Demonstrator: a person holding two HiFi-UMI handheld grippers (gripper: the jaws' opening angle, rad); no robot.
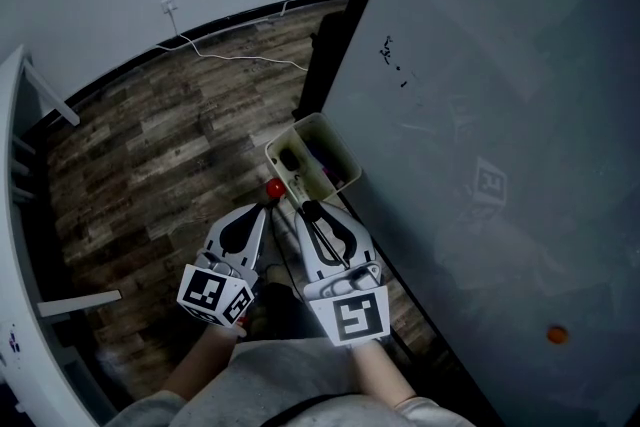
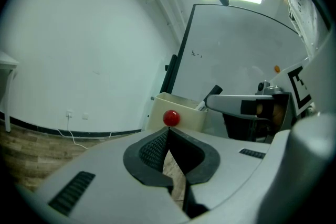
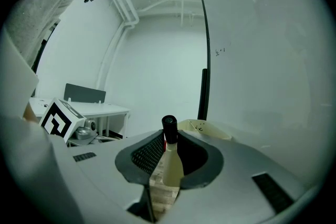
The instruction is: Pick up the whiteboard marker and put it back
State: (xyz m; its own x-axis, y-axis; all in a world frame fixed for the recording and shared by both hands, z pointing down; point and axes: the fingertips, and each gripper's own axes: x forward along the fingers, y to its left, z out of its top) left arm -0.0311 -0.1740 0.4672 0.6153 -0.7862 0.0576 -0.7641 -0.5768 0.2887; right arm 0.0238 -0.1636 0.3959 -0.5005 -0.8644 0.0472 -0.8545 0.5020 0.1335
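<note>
Wood floor [image 1: 170, 145]; right tool [image 3: 169, 139] grips marker [image 3: 170, 165], left tool [image 2: 168, 131] closed

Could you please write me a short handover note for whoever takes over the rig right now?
Left gripper: jaws shut, empty, beside the right one.
Right gripper: shut on the whiteboard marker, black cap pointing forward.
Holder box: by the edge of the whiteboard, just ahead of both grippers. The marker is not in it yet.
Done: marker picked up.
Left: probably lower it into the box, then open the right jaws.
</note>
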